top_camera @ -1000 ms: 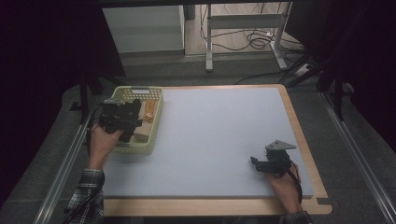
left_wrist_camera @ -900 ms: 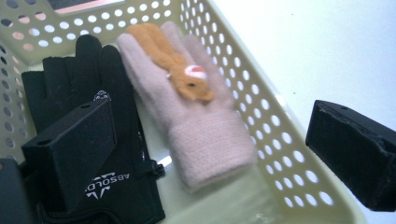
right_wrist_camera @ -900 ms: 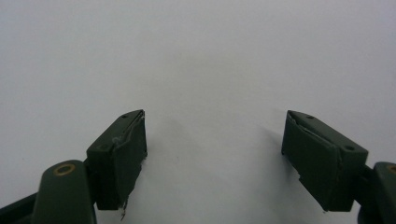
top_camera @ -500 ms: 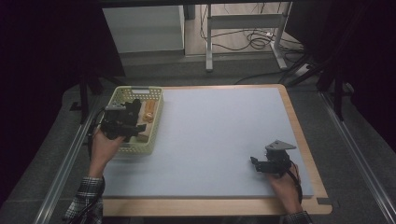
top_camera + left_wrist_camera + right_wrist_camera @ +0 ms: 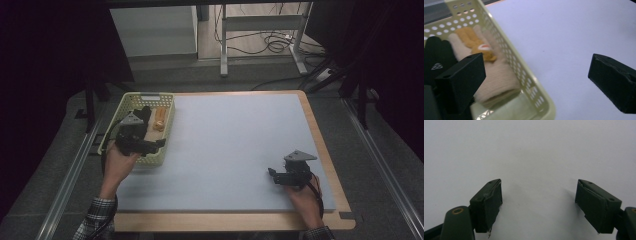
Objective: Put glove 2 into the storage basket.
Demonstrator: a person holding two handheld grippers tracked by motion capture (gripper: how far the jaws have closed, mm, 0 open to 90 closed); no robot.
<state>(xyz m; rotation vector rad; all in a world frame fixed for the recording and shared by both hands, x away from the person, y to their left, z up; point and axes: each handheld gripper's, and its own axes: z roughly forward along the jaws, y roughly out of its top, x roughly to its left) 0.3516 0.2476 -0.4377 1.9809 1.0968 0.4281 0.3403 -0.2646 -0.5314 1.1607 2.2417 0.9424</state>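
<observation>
The left hand-held gripper point(image 5: 150, 144) hovers over the near right rim of the basket point(image 5: 169, 131), which stands at the far left corner of the surface point(image 5: 235, 145); its jaws are spread wide and empty, one above the basket's inside and the other out over the surface beyond the basket's wall. Inside the basket lie a beige sock point(image 5: 499, 77), an orange sock point(image 5: 475, 43) resting on top of it, and a black sock point(image 5: 435, 57) beside them toward the basket's left wall. The right hand-held gripper point(image 5: 280, 176) sits well apart from the basket, low over the surface, jaws also wide and holding nothing.
</observation>
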